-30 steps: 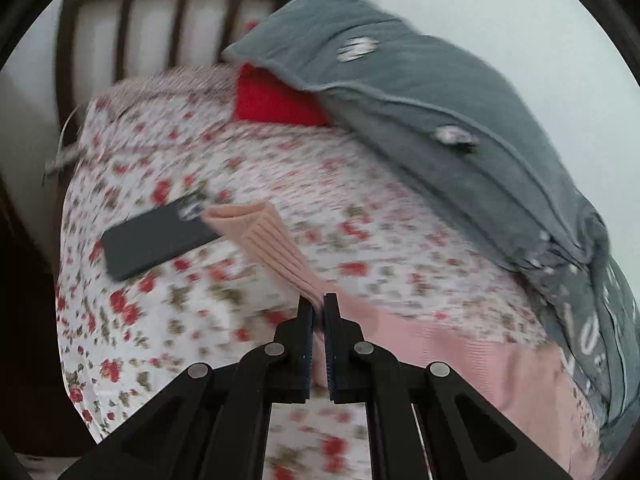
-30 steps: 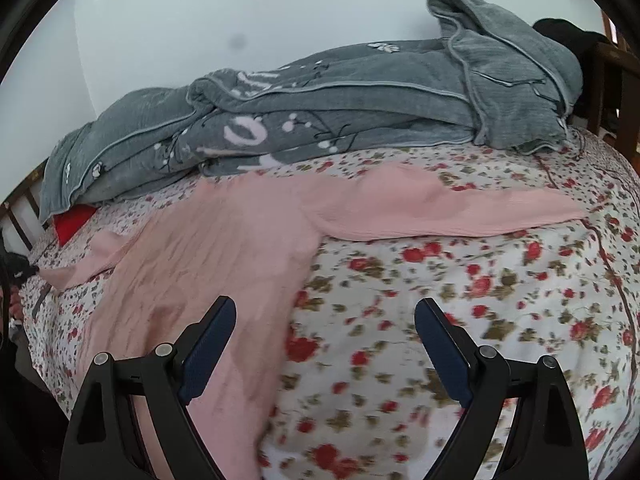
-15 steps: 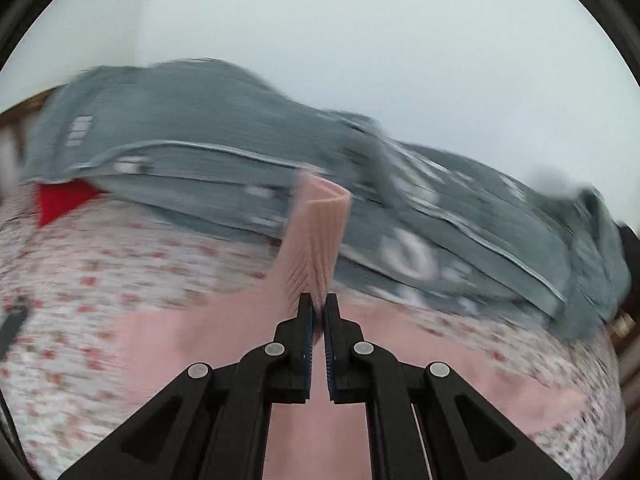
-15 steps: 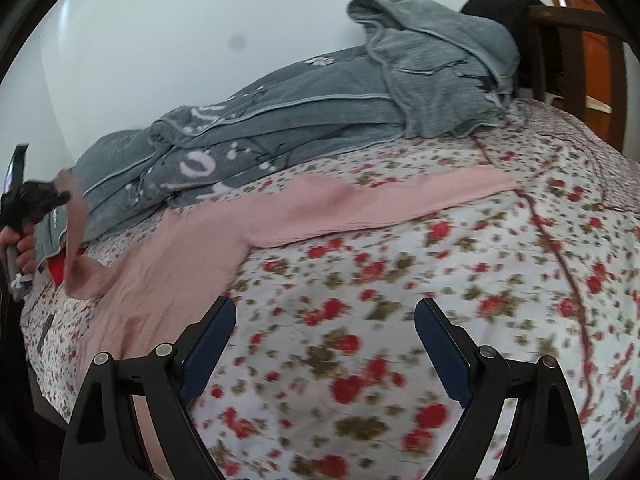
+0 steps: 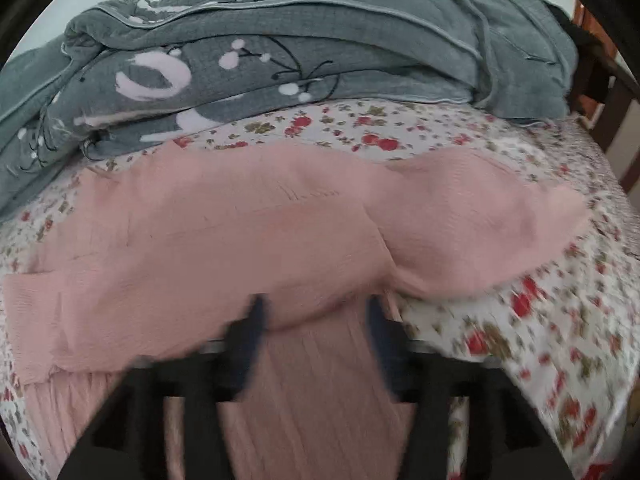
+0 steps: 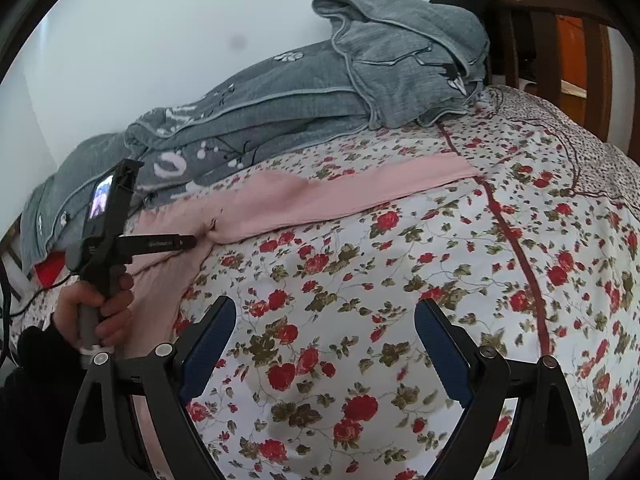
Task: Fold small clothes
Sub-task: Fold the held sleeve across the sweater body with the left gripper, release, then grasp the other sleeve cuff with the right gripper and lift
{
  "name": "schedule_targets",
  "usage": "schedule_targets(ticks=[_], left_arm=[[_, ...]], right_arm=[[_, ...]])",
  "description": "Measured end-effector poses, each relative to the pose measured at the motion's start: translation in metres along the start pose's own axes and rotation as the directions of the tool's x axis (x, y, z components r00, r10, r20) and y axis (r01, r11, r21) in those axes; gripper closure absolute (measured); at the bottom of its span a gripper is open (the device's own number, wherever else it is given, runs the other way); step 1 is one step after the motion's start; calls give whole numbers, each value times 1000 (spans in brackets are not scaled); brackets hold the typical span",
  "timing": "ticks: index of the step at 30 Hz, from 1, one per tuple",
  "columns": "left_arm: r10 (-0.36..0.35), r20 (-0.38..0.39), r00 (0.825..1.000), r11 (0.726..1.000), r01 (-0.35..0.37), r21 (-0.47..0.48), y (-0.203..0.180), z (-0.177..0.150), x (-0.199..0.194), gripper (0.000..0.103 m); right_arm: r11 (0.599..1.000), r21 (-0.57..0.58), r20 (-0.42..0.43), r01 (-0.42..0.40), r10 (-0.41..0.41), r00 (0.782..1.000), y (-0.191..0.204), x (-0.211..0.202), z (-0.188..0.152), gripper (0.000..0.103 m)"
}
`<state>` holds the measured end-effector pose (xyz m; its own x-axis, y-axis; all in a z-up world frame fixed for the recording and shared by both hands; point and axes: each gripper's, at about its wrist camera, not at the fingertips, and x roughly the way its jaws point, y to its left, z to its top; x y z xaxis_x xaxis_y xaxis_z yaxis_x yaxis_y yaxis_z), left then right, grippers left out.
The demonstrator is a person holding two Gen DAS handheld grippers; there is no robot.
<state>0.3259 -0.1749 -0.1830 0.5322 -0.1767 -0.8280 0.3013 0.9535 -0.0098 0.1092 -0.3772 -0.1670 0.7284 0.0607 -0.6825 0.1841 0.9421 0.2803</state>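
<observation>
A pink knit top (image 5: 248,240) lies spread on the floral bedsheet (image 5: 560,320). One sleeve is folded across its body; the other sleeve (image 6: 352,196) stretches right. My left gripper (image 5: 314,320) is open, blurred by motion, just above the folded sleeve's cuff. It also shows in the right wrist view (image 6: 188,242), over the top's chest. My right gripper (image 6: 324,344) is open and empty above the bare sheet, in front of the outstretched sleeve.
A bunched grey quilt (image 6: 320,92) runs along the wall behind the top. A dark wooden bed frame (image 6: 560,40) stands at the right end. A red item (image 6: 48,270) peeks out under the quilt at the left.
My left gripper carried the left sleeve over the top's body, then opened and let it go. My right gripper shifted right along the bed, staying open.
</observation>
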Motion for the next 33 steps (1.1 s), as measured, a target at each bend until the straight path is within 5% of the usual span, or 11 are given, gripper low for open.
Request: schedule_targets(ticks=[4, 10, 12, 15, 18, 23, 33], left_arm=[[22, 115, 993, 999, -16, -48, 42, -13, -45, 20], [187, 130, 974, 962, -155, -225, 144, -26, -69, 19], [259, 108, 960, 933, -220, -285, 176, -36, -66, 19], [253, 86, 964, 918, -211, -337, 204, -54, -52, 20], [234, 45, 971, 914, -204, -350, 206, -73, -26, 20], [296, 79, 952, 926, -265, -269, 188, -77, -27, 16], [275, 78, 958, 927, -243, -285, 195, -75, -23, 10]], right_arm=[[1000, -14, -13, -13, 13, 1000, 6, 12, 4, 12], [997, -47, -22, 67, -68, 997, 8, 35, 20, 16], [995, -35, -21, 98, -99, 995, 0, 43, 28, 29], [991, -11, -33, 135, -135, 990, -12, 56, 39, 49], [987, 25, -74, 156, -154, 985, -27, 79, 52, 50], [988, 78, -98, 133, -125, 987, -46, 107, 75, 50], [969, 192, -179, 157, -122, 976, -85, 162, 105, 60]])
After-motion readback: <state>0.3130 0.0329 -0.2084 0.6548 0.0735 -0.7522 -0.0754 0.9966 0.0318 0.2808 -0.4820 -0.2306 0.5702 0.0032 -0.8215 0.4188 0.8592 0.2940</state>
